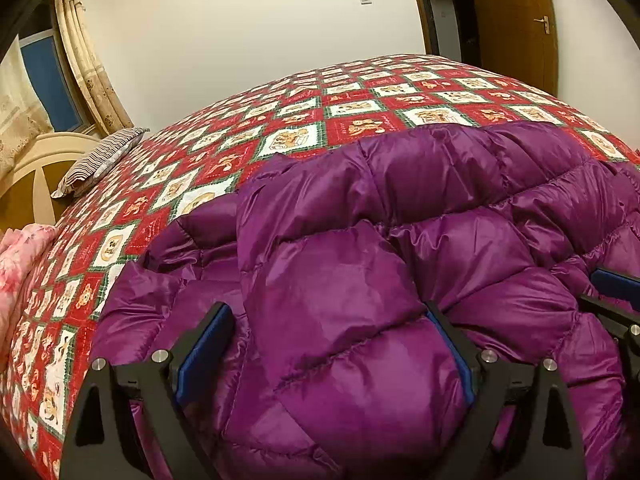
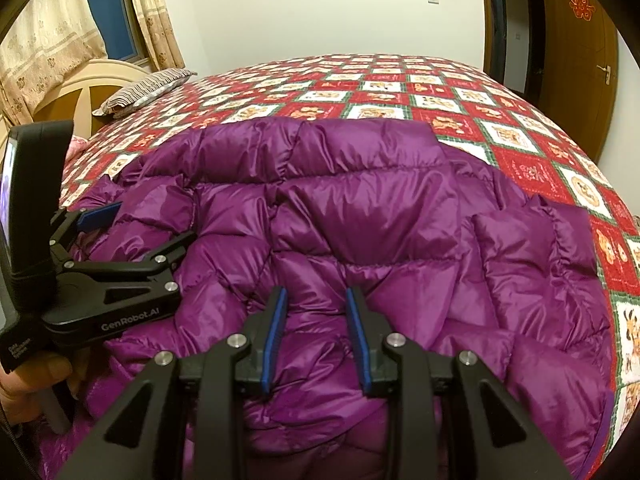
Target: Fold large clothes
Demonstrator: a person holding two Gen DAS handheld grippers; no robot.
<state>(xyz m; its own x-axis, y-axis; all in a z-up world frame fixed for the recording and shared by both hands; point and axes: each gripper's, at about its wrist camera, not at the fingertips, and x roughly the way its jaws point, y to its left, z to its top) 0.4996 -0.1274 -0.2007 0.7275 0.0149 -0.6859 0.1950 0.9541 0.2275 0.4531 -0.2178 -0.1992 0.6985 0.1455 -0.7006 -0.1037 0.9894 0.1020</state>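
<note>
A purple quilted down jacket [image 2: 360,216] is spread on the bed, on a red, white and green checked bedspread [image 2: 520,152], at the near edge and well apart from the striped pillow [image 2: 148,88] by the headboard.

Left tongs [image 1: 324,344]: held wide apart, with a puffed panel of the jacket bulging up between the blue pads [image 1: 200,352]. From the wrist view it cannot be settled whether the pads press the fabric or merely straddle it. Right tongs [image 2: 316,336]: apart by a narrower gap, over a crease near the jacket's near hem, nothing pinched.

Step in hand, as judged: the near edge of the jacket is being taken up for a fold toward its far edge. To be done well, both tongs should be closed on a stitched seam line rather than on a puffed cell, since the filling is likely to squash and let the shell slide out. Both layers should be caught together, and the two grips lifted level so that the fold line runs straight across the jacket.

Materials: the jacket shell is a glossy, slippery synthetic, creased, divided by stitching into plump rectangular cells, the whole being soft and bulky. The bedspread lies flat and matte beneath the jacket, printed with bear motifs in squares.
</note>
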